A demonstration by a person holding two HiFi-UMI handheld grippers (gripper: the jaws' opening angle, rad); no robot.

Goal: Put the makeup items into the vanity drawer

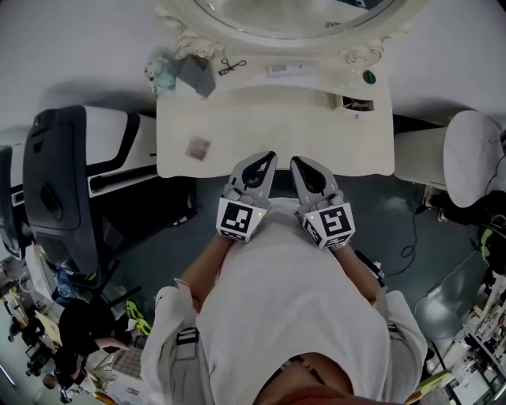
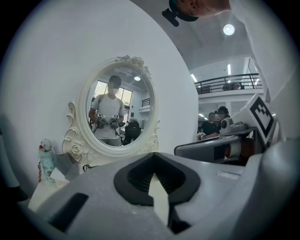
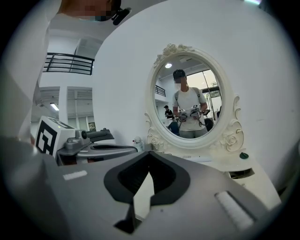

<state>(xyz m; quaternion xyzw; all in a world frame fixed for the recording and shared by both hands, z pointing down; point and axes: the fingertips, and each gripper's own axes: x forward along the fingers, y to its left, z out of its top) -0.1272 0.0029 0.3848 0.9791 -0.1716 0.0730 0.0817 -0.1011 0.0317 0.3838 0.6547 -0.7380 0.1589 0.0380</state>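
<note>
The makeup items lay on the cream desk (image 1: pixel 277 130) below the oval mirror (image 1: pixel 292 24): a small pinkish square piece (image 1: pixel 198 147) alone toward the left front, and along the back a figurine bottle (image 1: pixel 160 73), a grey box (image 1: pixel 196 75), a white tube (image 1: pixel 286 70) whose print was too small to read, and a dark green cap (image 1: pixel 368 77). The left gripper (image 1: pixel 269 157) and the right gripper (image 1: pixel 298 161) hung side by side over the desk's front edge, apart from every item, fingers closed on nothing, with black-and-white square markers on their cubes. A white wall, a grey floor, a black-and-white machine (image 1: pixel 63 174) at the left and a white rounded seat (image 1: pixel 474 154) at the right surrounded the desk.
</note>
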